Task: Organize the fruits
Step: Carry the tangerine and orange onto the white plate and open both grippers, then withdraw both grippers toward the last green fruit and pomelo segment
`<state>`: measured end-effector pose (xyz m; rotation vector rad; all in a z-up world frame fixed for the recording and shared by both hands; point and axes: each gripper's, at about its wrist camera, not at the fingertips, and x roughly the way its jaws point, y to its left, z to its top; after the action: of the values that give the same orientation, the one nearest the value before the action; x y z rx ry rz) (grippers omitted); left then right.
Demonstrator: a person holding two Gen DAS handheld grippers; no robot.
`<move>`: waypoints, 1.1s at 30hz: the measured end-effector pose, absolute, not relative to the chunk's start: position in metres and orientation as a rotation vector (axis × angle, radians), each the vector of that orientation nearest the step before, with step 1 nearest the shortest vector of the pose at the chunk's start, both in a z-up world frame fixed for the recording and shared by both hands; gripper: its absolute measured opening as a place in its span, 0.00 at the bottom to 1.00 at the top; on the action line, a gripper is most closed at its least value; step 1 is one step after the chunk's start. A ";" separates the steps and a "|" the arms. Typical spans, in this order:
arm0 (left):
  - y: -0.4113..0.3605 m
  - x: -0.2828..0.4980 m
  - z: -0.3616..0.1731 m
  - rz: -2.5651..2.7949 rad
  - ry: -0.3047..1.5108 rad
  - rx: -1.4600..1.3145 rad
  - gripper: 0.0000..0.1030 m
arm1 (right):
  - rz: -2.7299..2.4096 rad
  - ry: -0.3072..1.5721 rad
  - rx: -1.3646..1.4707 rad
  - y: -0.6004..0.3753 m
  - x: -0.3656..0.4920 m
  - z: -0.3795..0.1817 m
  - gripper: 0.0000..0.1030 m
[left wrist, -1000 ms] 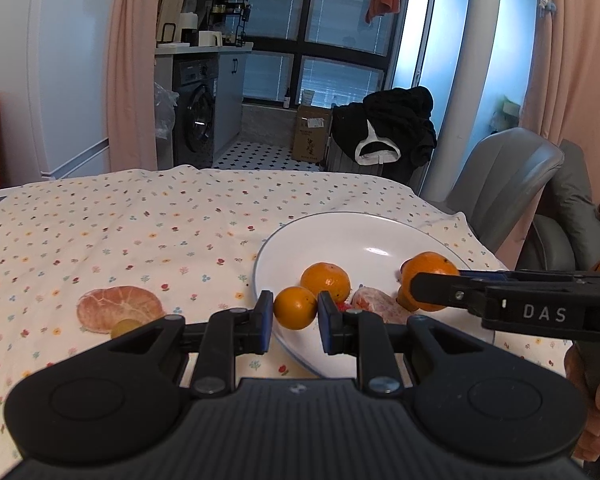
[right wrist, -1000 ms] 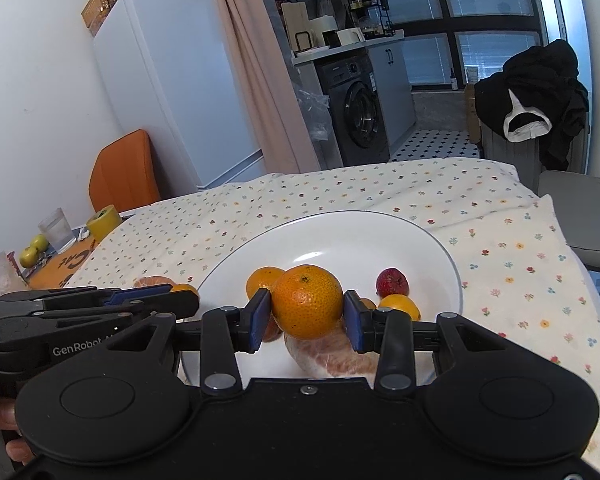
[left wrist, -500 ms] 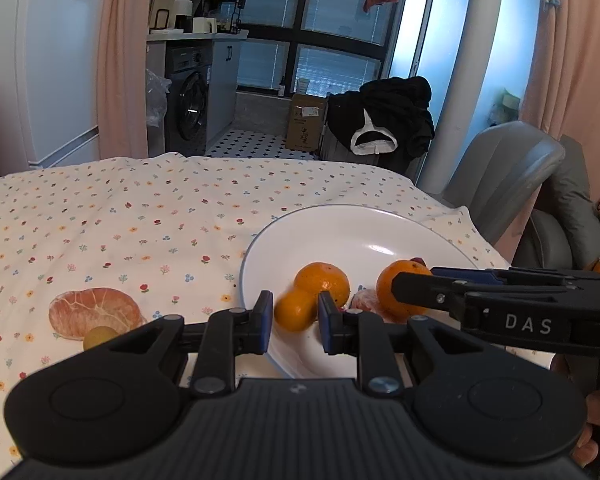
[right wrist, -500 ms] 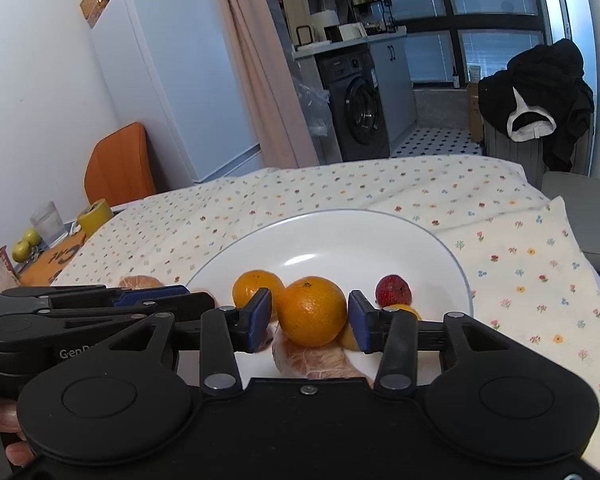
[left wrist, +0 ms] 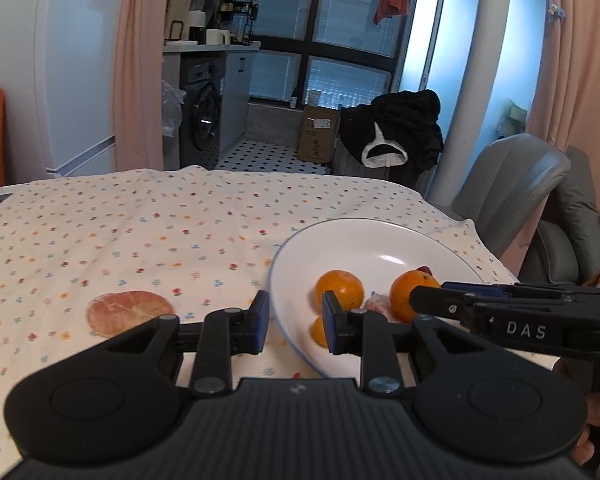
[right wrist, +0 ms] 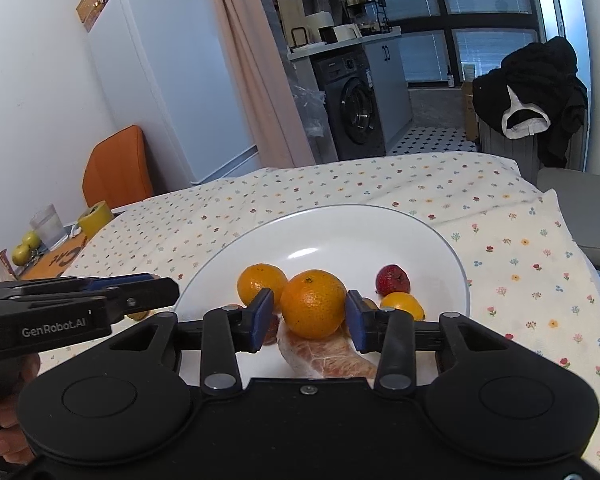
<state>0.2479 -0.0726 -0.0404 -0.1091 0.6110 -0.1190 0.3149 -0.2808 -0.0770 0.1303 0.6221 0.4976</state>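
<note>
A white plate [left wrist: 380, 246] [right wrist: 340, 236] on the flowered cloth holds the fruit. My left gripper [left wrist: 296, 322] is open over the plate's near rim with nothing between its fingers. A small orange [left wrist: 318, 330] lies just inside the rim, half hidden by the right finger. My right gripper [right wrist: 310, 320] is open around a large orange [right wrist: 314, 304] [left wrist: 408, 294], which rests on a peeled citrus piece [right wrist: 324, 356]. Another orange [right wrist: 262, 284] [left wrist: 339, 289], a red fruit [right wrist: 393, 279] and a small yellow-orange fruit [right wrist: 402, 306] also sit on the plate. A peeled citrus half [left wrist: 129, 312] lies on the cloth left of the plate.
At the table's far left stand a glass [right wrist: 48, 226], a yellow roll [right wrist: 95, 218] and green fruits [right wrist: 26, 246]. A grey chair [left wrist: 512, 188] is at the right edge and an orange chair [right wrist: 116, 168] beyond the left. A hand holds each gripper.
Both grippers opened. The left let its small orange drop inside the plate rim and drew back to the left. The right released the large orange onto the peeled piece.
</note>
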 end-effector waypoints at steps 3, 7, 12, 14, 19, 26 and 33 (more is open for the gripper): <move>-0.066 0.243 -0.039 -0.106 0.609 -0.111 0.25 | 0.517 0.601 0.131 -0.278 0.312 -0.072 0.38; -0.059 0.235 -0.035 -0.094 0.600 -0.104 0.26 | 0.525 0.589 0.141 -0.272 0.312 -0.067 0.44; -0.049 0.228 -0.033 -0.071 0.592 -0.111 0.26 | 0.533 0.591 0.136 -0.267 0.308 -0.065 0.51; -0.044 0.226 -0.032 -0.063 0.591 -0.118 0.26 | 0.539 0.594 0.138 -0.264 0.305 -0.064 0.51; -0.035 0.218 -0.029 -0.049 0.583 -0.126 0.26 | 0.551 0.601 0.128 -0.257 0.301 -0.061 0.51; -0.016 0.207 -0.028 -0.013 0.577 -0.141 0.26 | 0.598 0.595 0.103 -0.235 0.291 -0.055 0.51; 0.009 0.195 -0.031 0.036 0.581 -0.161 0.27 | 0.645 0.597 0.077 -0.209 0.284 -0.052 0.53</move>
<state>0.1946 0.0086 -0.0306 -0.1607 0.5810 0.0361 0.2839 -0.2085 -0.0516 0.0769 0.5967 0.6451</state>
